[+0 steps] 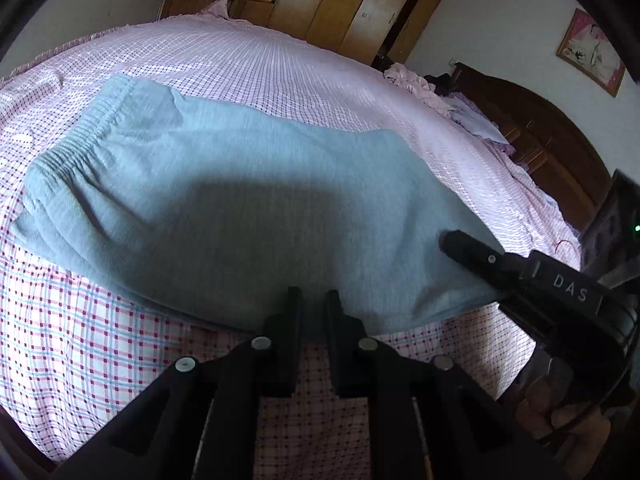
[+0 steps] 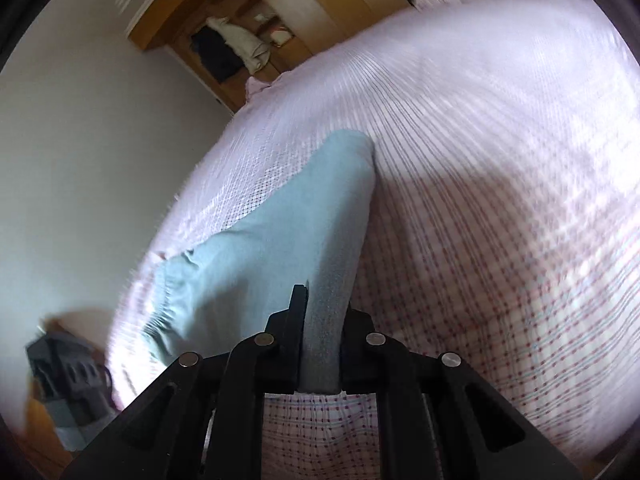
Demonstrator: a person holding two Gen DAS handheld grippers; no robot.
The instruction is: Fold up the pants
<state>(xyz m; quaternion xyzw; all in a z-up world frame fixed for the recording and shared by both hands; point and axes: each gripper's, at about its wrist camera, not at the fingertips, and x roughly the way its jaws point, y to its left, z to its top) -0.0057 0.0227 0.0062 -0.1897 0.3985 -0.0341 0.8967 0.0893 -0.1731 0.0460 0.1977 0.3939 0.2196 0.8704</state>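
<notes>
Both grippers clamped on pants (image 1: 240, 208) hem over bed (image 1: 280, 64): left gripper (image 1: 314, 300), right gripper (image 2: 324, 312); likely for folding over.

The left tool (image 1: 313, 300) is matte black plastic: two flat, squared fingers (image 1: 294, 320) on angular linkage arms, each pivot capped by a round silver screw (image 1: 261, 343). The right tool (image 2: 320, 308) matches it, and white letters "DAS" (image 1: 571, 287) mark its black body.
</notes>
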